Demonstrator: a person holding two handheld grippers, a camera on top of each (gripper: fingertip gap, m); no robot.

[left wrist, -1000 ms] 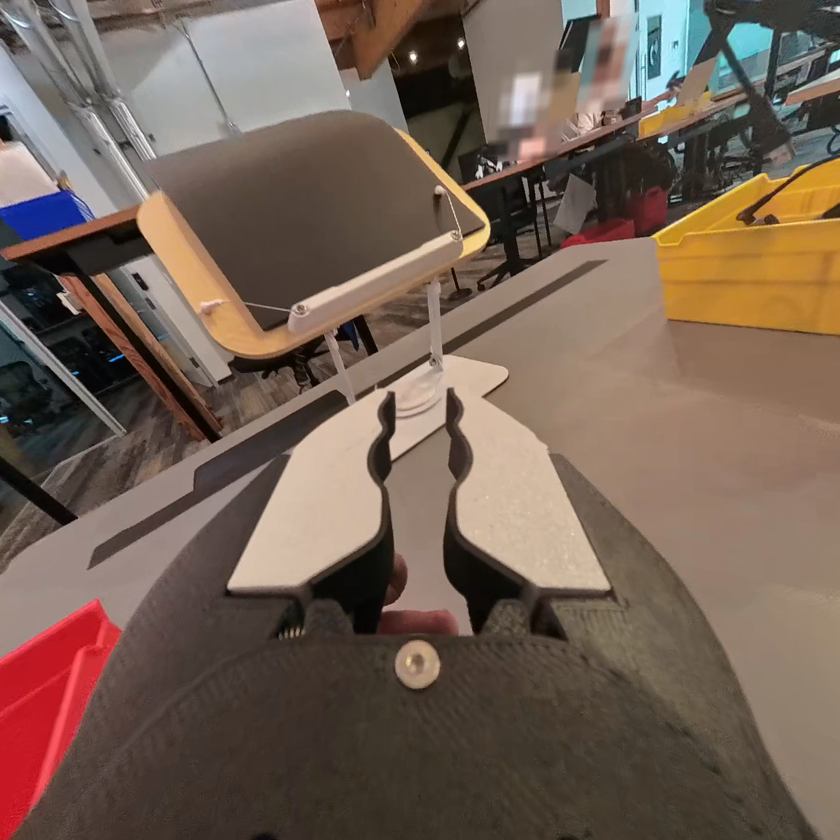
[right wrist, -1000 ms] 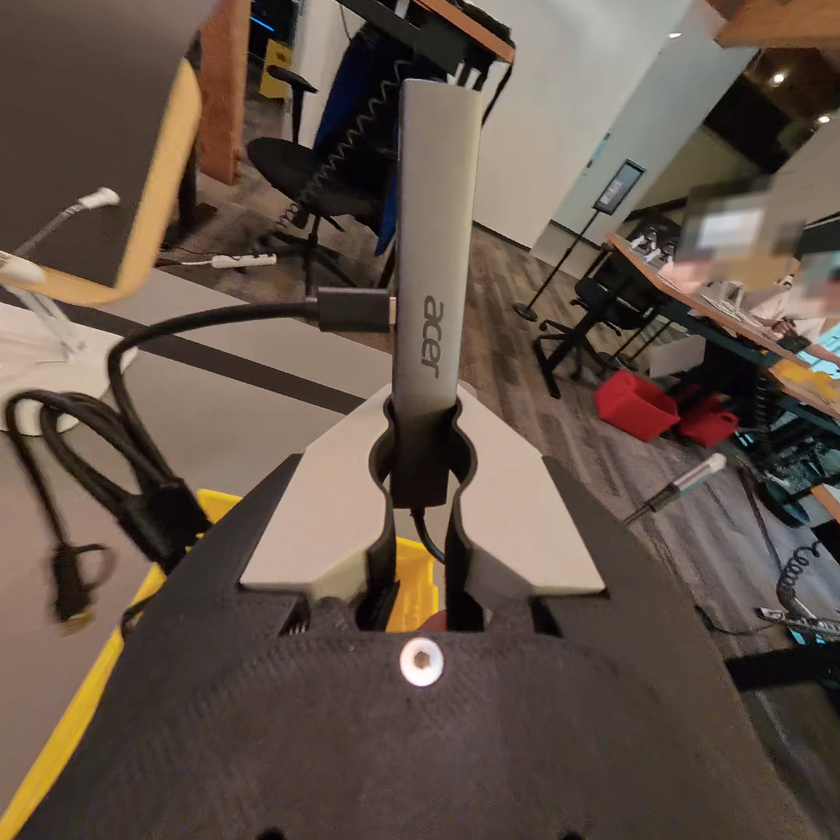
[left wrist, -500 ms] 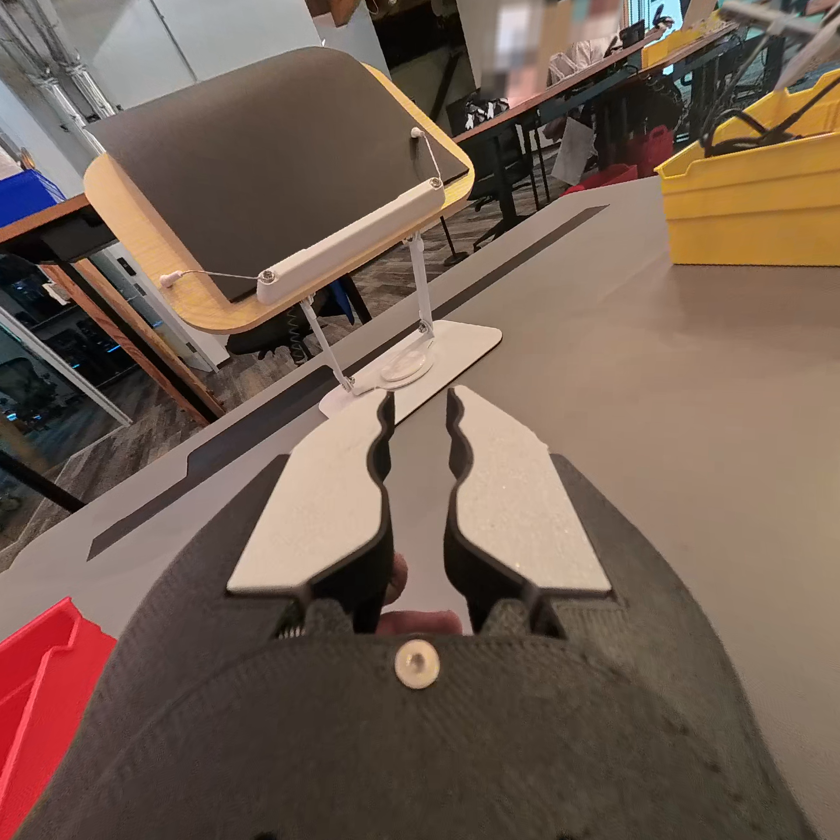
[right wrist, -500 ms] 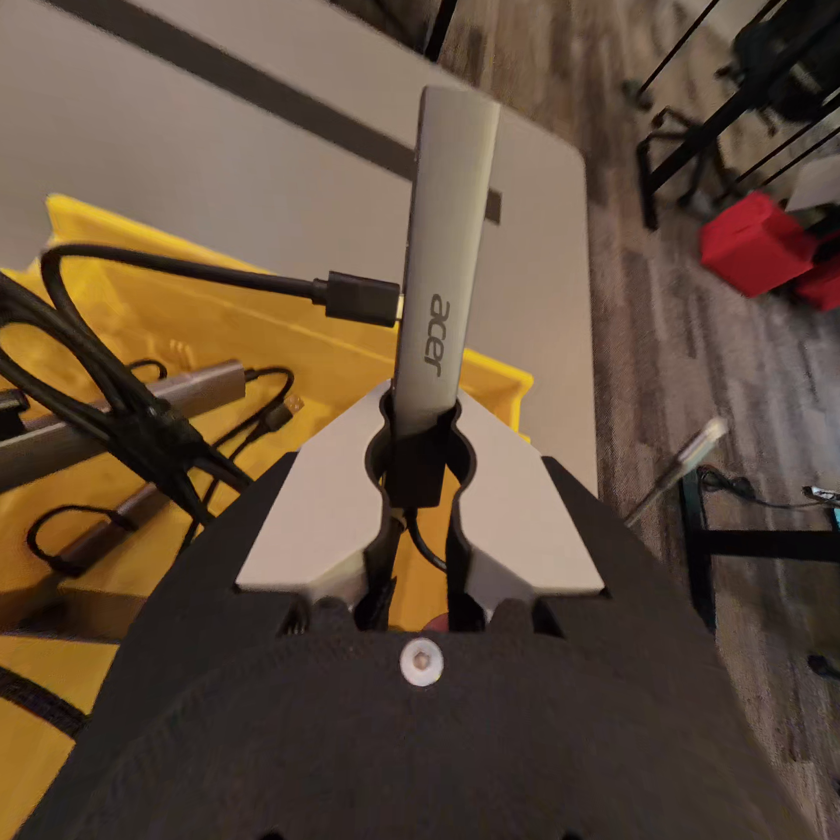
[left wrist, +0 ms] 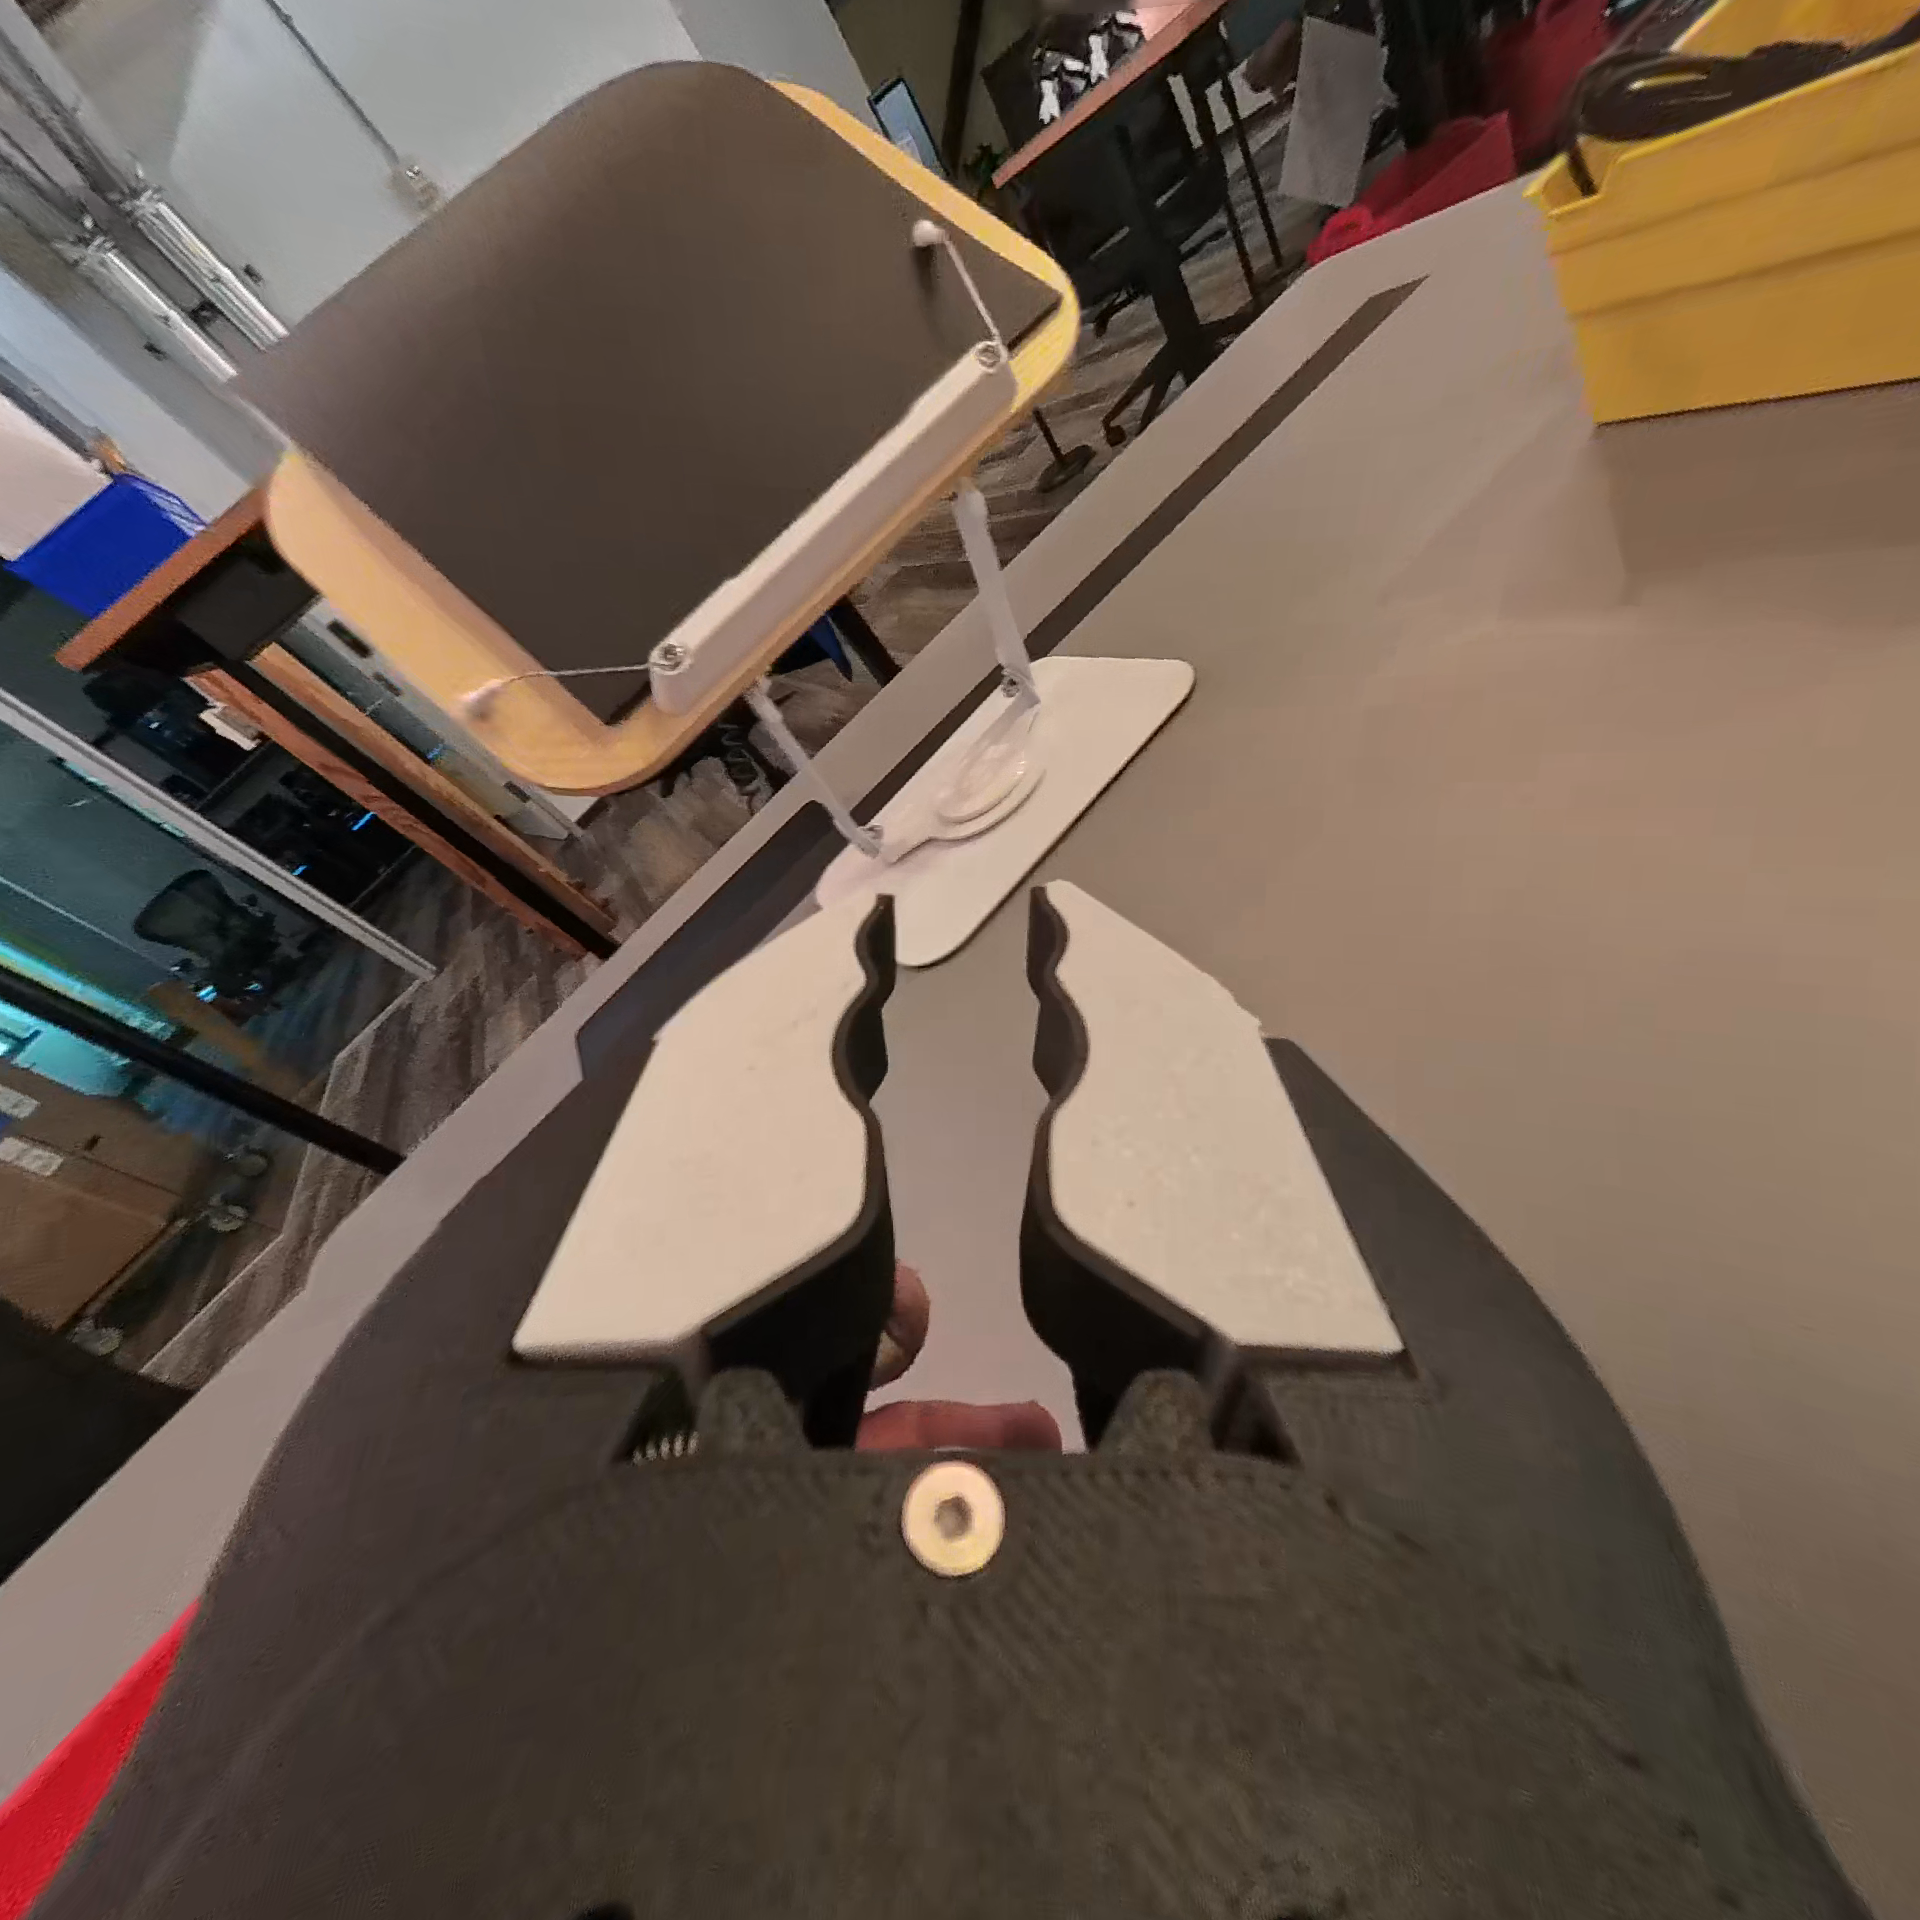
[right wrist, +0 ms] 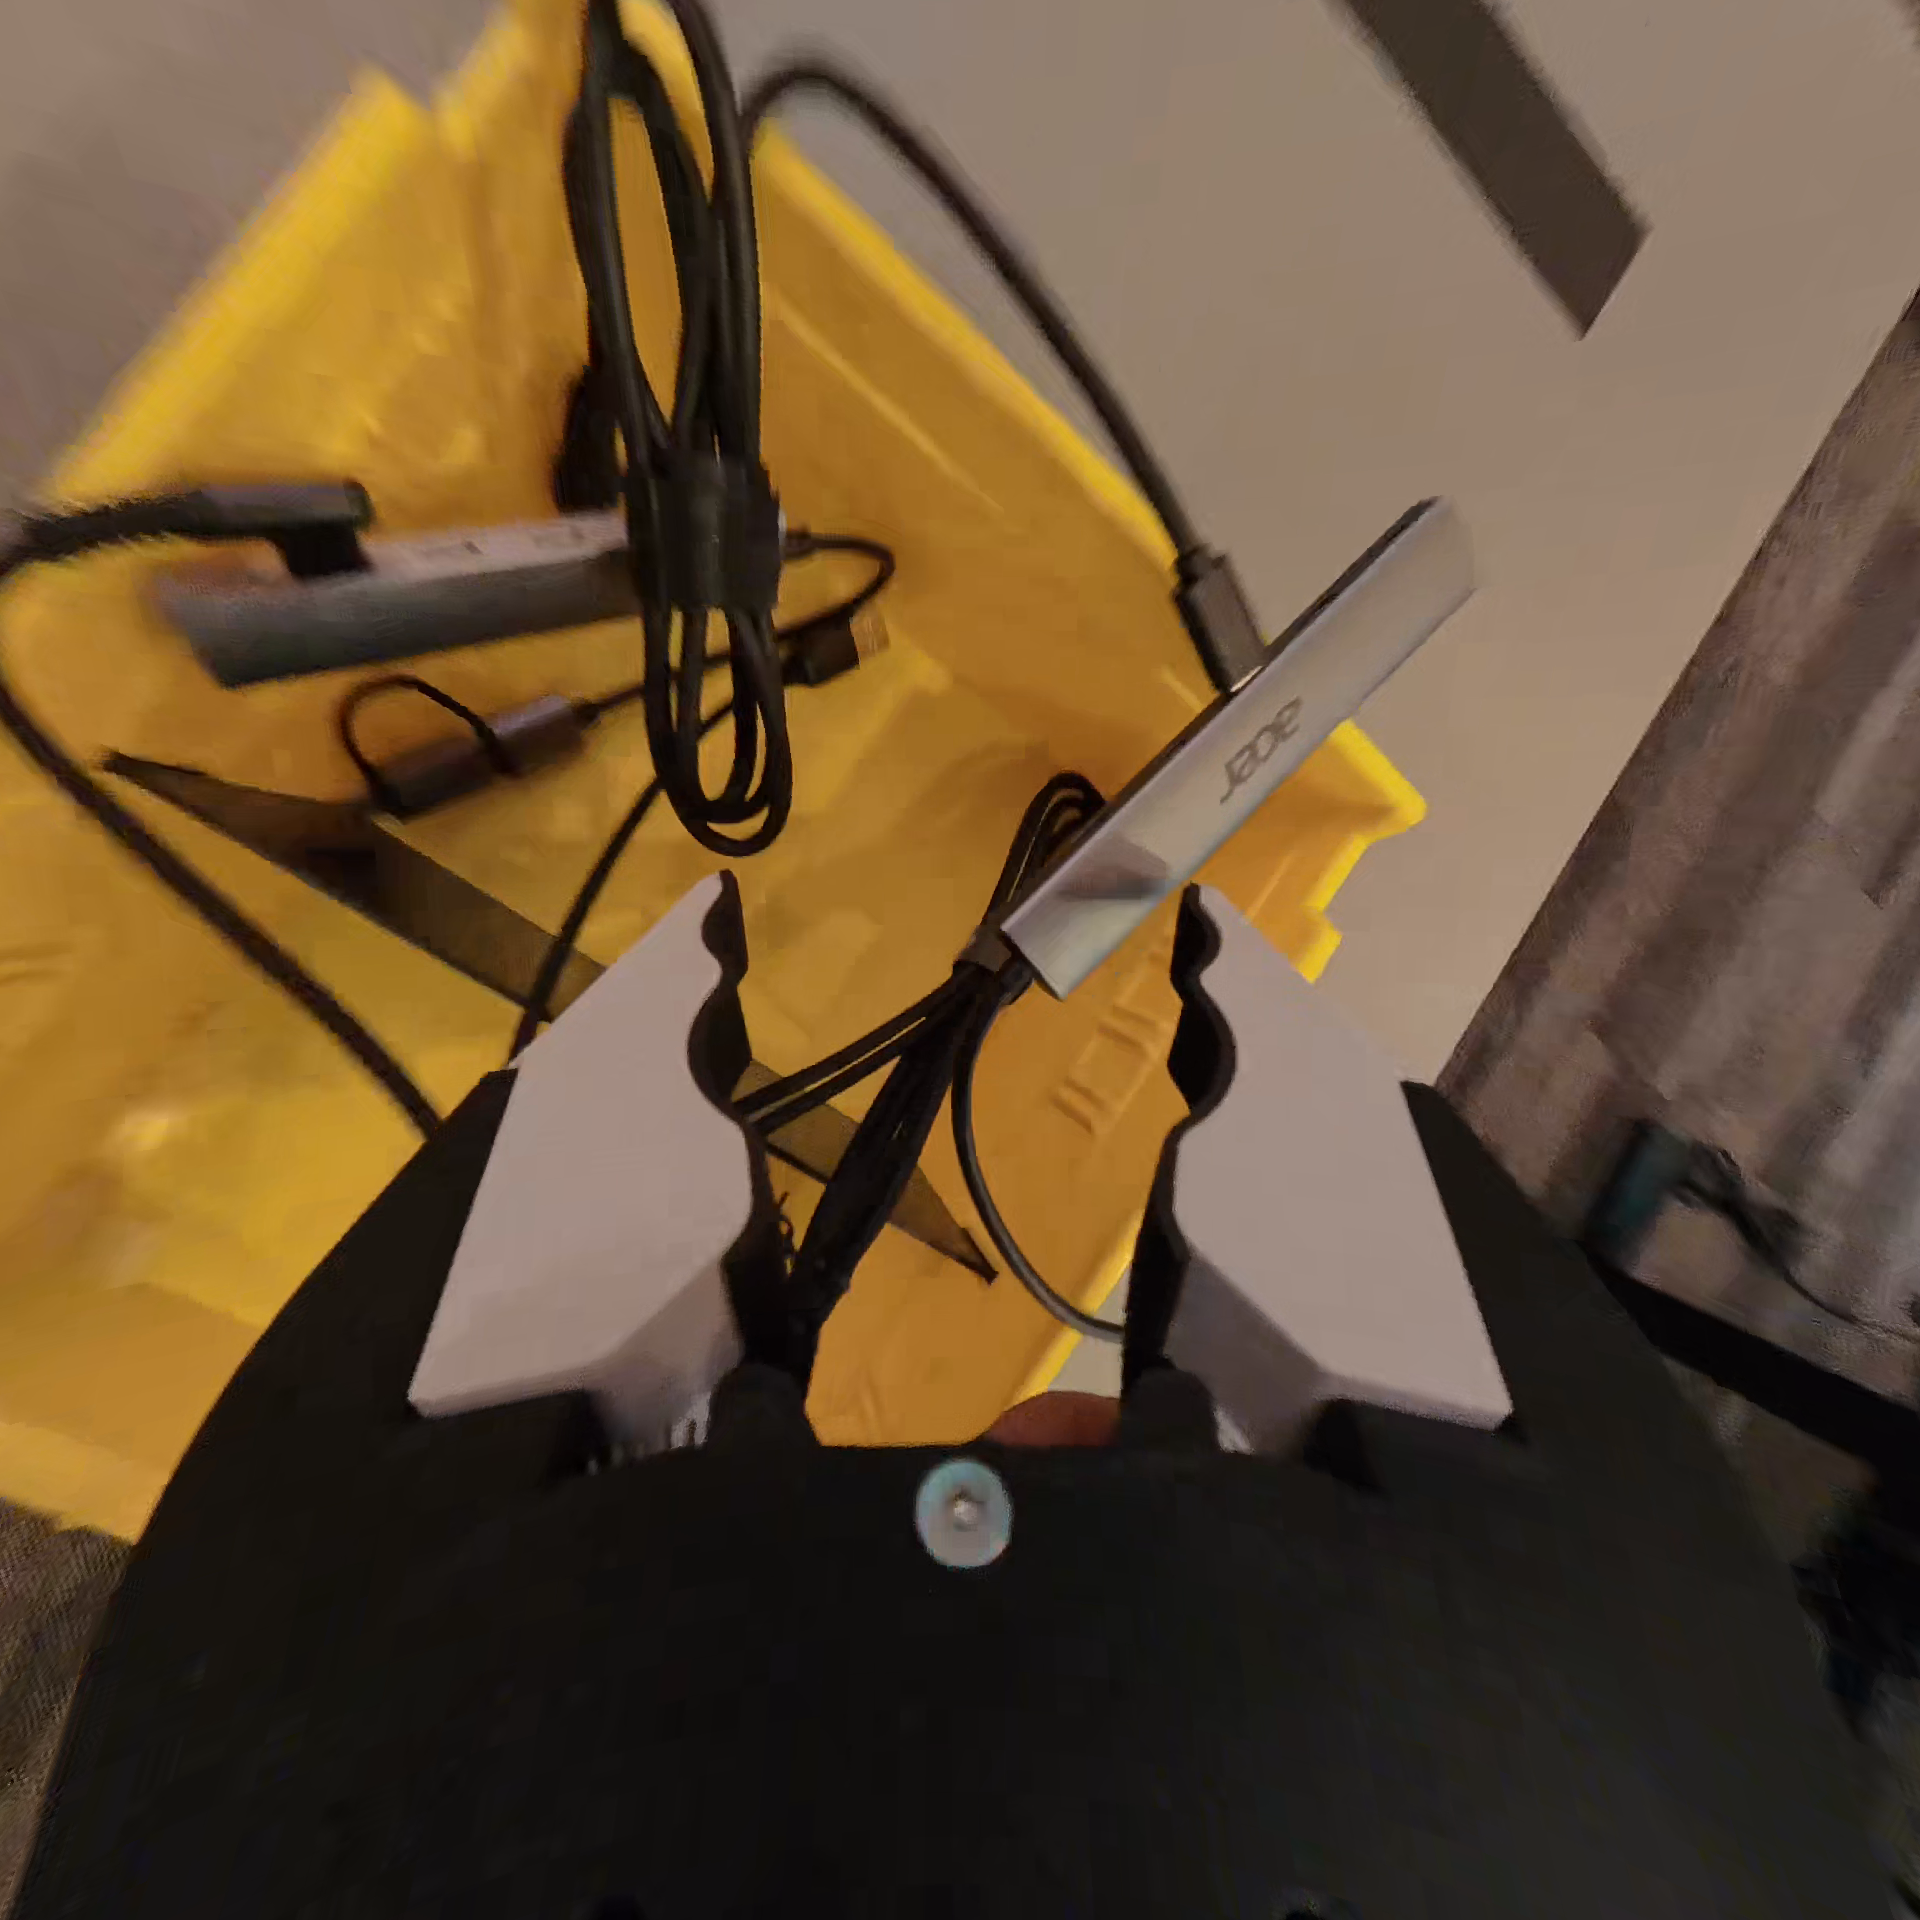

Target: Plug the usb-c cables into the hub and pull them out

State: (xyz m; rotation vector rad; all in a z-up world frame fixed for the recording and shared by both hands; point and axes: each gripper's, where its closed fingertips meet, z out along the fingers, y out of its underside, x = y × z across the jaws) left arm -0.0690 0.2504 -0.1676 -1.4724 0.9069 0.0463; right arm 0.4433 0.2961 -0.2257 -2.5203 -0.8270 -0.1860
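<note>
My right gripper (right wrist: 956,904) is open wide above a yellow bin (right wrist: 894,436). The silver hub (right wrist: 1247,748) lies loose between the fingertips, tilted up to the right, with its lower end near the right finger. A black USB-C cable (right wrist: 1216,613) is plugged into its side, and the cable's bundled coil (right wrist: 707,520) hangs over the bin. The hub's own thin black lead (right wrist: 966,1143) loops down between the jaws. My left gripper (left wrist: 961,914) is slightly open and empty, low over the grey table (left wrist: 1455,987).
A second grey hub (right wrist: 395,603) and small black adapters lie in the yellow bin, which also shows in the left wrist view (left wrist: 1745,270). A dark board on a white stand (left wrist: 1018,790) stands ahead of the left gripper. A red bin (left wrist: 62,1766) is at lower left. About 50 cm separates my left fingertips from my right.
My right gripper tipped down over the yellow bin and opened, letting go of the hub, which now leans to the right. The left gripper stayed slightly open and rolled a little.
</note>
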